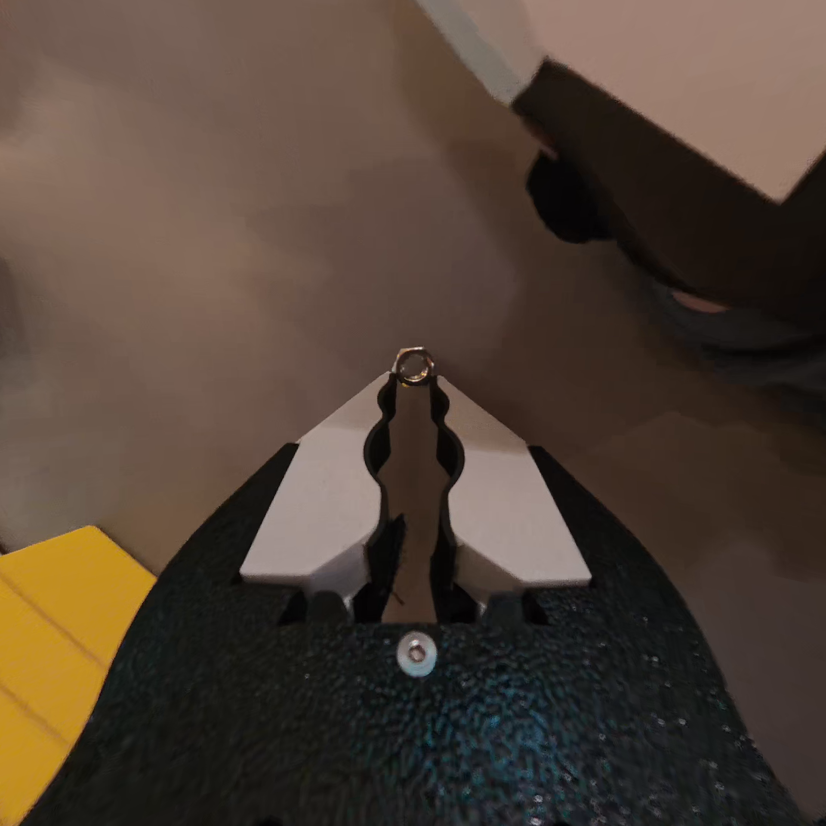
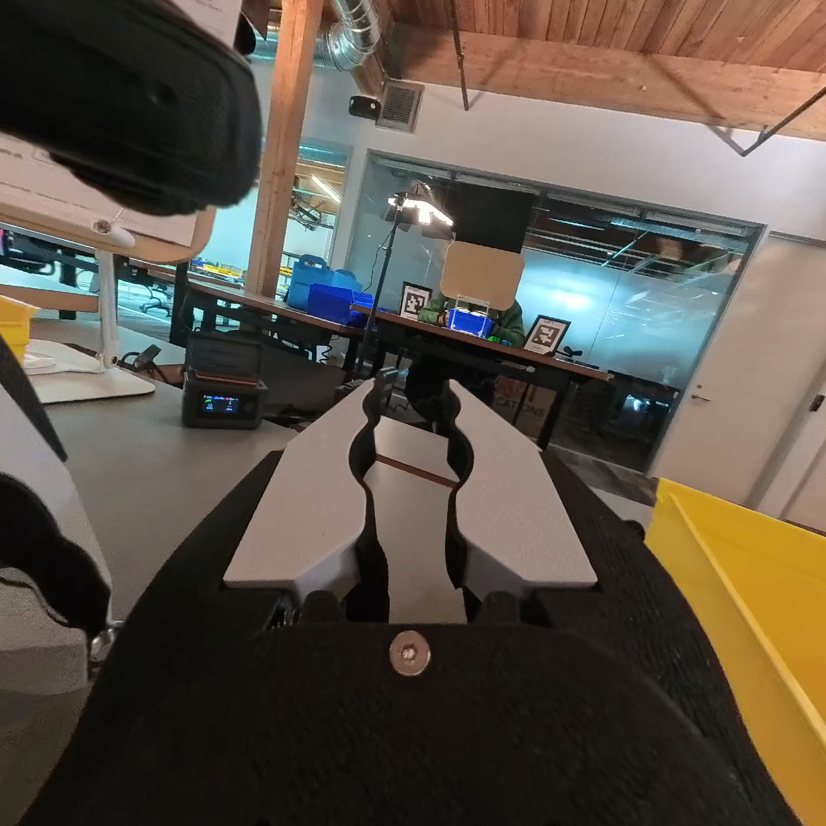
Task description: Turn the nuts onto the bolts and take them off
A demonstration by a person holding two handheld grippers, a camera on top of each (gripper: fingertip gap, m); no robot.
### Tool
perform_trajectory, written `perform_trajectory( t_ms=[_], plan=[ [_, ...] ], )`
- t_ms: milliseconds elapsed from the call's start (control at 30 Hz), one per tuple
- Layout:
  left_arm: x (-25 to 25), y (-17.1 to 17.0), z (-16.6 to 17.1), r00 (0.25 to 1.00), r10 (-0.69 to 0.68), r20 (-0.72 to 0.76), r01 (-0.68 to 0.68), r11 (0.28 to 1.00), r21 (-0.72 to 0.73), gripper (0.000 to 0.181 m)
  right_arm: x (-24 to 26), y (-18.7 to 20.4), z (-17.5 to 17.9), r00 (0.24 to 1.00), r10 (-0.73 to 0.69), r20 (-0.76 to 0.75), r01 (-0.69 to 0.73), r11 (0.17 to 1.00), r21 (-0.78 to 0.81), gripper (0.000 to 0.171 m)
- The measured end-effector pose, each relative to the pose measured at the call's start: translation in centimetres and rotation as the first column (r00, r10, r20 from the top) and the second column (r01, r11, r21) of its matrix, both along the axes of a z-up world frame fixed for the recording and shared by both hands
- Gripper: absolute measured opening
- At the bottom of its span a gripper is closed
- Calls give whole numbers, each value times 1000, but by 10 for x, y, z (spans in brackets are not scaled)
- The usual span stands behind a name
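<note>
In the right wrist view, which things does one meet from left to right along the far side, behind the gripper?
White stand → black power station → blue bins → light stand → seated person in green → yellow bin.

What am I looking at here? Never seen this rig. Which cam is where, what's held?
No robot arm: a person holds a two-finger gripper in each hand, with a wide-angle camera on each looking along its fingers.

Left wrist view: the left gripper pinches a small metal nut at its fingertips, above a plain grey table. A yellow bin sits lower left.

Right wrist view: the right gripper is open and empty, pointing across the room. A yellow bin is at the right. No bolt is visible in either view.
</note>
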State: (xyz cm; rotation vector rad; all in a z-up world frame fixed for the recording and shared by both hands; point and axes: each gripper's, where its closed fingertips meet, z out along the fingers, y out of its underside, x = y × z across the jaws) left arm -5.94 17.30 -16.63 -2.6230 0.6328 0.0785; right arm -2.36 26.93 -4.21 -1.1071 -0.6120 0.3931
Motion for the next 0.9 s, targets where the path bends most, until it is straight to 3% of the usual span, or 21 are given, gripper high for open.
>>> perform_trajectory(
  t_ms=[33, 167, 233, 300, 433, 500, 567, 633, 667, 733, 833, 900],
  plan=[
    [0, 3, -1, 1000, 18, 9, -18, 1000, -6, 13, -3, 1, -2, 1000, 4, 8, -4, 1000, -5, 26],
    [10, 15, -5, 994, 34, 101, -35, 999, 7, 13, -8, -3, -2, 999, 21, 28, -21, 1000, 9, 26],
    [10, 19, -5, 990, 66, 128, -72, 996, 46, 34, -8, -4, -2, 999, 34, 18, -34, 999, 0, 27],
    [4, 21, 8, 983, 97, 156, -122, 978, 166, 52, -10, -12, 4, 993, 115, -38, -115, 993, -6, 31],
    [-23, 0, 54, 941, 160, 297, -288, 840, 460, 58, -19, -29, 9, 957, 275, -90, -278, 960, -20, 33],
    [-33, -21, 50, 922, 180, 344, -336, 815, 472, 63, -42, -47, -1, 894, 448, -23, -448, 890, -90, 24],
    [-37, -40, 33, 919, 195, 342, -335, 845, 418, 71, -70, -72, -21, 754, 653, 71, -615, 740, -273, 24],
    [-38, -53, 20, 924, 195, 330, -323, 860, 396, 74, -86, -95, -44, 602, 793, 95, -663, 563, -494, 29],
    [-38, -56, 17, 927, 187, 326, -315, 860, 402, 74, -90, -102, -52, 562, 821, 96, -649, 510, -565, 29],
    [-39, -60, 10, 930, 179, 320, -304, 865, 399, 74, -95, -113, -73, 510, 845, 160, -579, 475, -663, 29],
    [-42, -64, 4, 931, 182, 317, -303, 868, 392, 74, -101, -120, -96, 487, 829, 276, -482, 518, -706, 26],
    [-43, -64, 3, 929, 180, 323, -304, 868, 392, 74, -107, -129, -102, 473, 847, 244, -477, 479, -737, 24]
  ],
)
